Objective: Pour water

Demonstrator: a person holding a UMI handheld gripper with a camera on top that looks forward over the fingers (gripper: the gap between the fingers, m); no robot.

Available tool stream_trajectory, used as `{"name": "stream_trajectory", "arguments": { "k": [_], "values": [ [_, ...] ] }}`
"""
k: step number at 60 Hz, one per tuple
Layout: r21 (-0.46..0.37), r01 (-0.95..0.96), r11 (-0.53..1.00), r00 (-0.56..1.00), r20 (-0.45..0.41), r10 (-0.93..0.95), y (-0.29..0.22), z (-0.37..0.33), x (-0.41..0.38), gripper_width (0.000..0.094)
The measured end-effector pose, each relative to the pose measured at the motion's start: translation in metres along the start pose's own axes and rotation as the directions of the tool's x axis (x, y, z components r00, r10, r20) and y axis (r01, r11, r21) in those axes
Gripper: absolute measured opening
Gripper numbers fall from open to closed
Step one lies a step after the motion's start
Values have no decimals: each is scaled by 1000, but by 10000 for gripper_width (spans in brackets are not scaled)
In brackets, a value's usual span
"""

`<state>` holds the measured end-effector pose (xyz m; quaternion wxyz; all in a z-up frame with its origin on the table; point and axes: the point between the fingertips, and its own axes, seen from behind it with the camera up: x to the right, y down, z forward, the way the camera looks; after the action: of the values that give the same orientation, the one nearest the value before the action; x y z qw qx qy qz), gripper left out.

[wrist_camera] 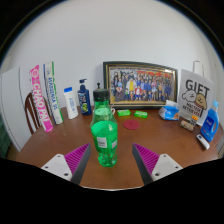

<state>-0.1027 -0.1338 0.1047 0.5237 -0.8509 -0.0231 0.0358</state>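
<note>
Between my two purple fingers (76, 157) stands the green bottle (103, 134) — my claw (111, 160) is spread wide, with a gap on each side, so I am not squeezing it yet. It sits upright on the brown counter (170, 135) with its cap on. Behind it are two little green blocks (132, 113), a blue pump bottle (84, 98), a white bottle (71, 102) and a framed photo (139, 84). No water has been poured, I think — grabbing, opening and tipping all seem left. I cannot see a cup to pour into.
</note>
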Motion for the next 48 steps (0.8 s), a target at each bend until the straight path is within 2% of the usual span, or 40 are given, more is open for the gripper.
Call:
{"name": "stream_trajectory", "arguments": {
  "k": [11, 16, 21, 26, 32, 41, 48],
  "values": [
    [38, -6, 999, 1000, -14, 6, 2, 51, -12, 836],
    [64, 11, 998, 1000, -28, -9, 2, 63, -14, 709],
    [90, 22, 996, 998, -59, -16, 0, 69, -13, 509],
    [107, 18, 994, 997, -74, -10, -1, 70, -11, 479],
    [127, 33, 991, 996, -92, -21, -5, 70, -9, 380],
    [125, 59, 990, 993, -109, -45, -18, 67, -7, 354],
    [122, 138, 983, 978, -170, -117, -52, 66, 6, 353]
  ]
}}
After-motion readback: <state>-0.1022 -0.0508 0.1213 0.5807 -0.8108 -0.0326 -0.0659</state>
